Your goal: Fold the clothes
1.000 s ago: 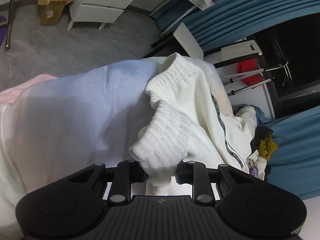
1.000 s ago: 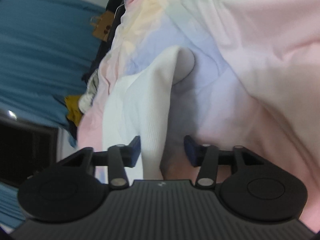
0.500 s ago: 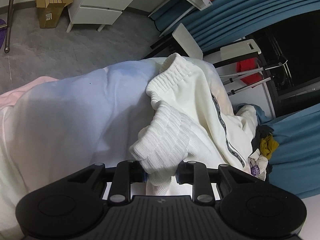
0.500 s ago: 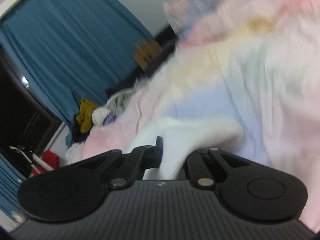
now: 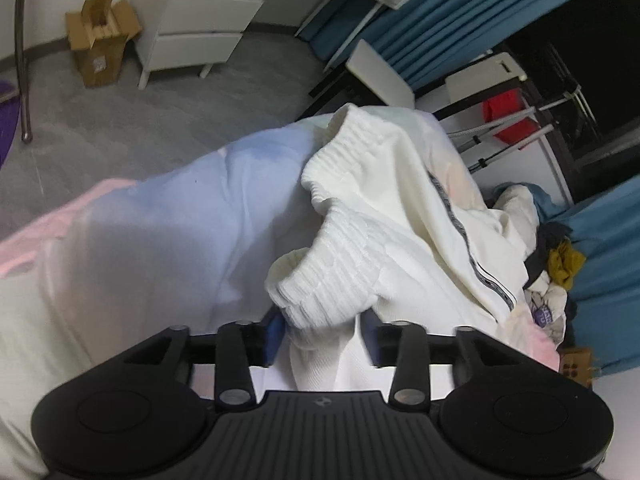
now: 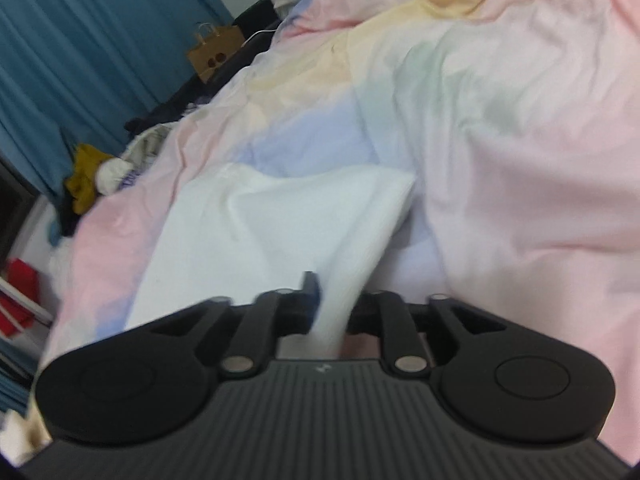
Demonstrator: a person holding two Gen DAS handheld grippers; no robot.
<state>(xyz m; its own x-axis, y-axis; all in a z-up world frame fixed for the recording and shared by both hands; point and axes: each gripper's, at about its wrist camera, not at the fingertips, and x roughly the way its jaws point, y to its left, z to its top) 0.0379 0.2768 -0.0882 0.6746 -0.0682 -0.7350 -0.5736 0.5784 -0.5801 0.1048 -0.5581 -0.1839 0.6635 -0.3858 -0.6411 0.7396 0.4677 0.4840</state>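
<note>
Both grippers now pinch the white garment on the pastel bedspread.

Our right gripper, spread a second ago, has closed on a smooth edge; our left gripper keeps its ribbed cuff, so we can lift and fold.

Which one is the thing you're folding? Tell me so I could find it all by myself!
Find the big pastel rainbow duvet covering the bed. Lying on it, right ahead of the left gripper, is a white knitted garment with chunky ribbed cuffs. Unlike the jumbled clothes pile beside the blue curtain, it alone has a thin dark stripe down its side.
</note>
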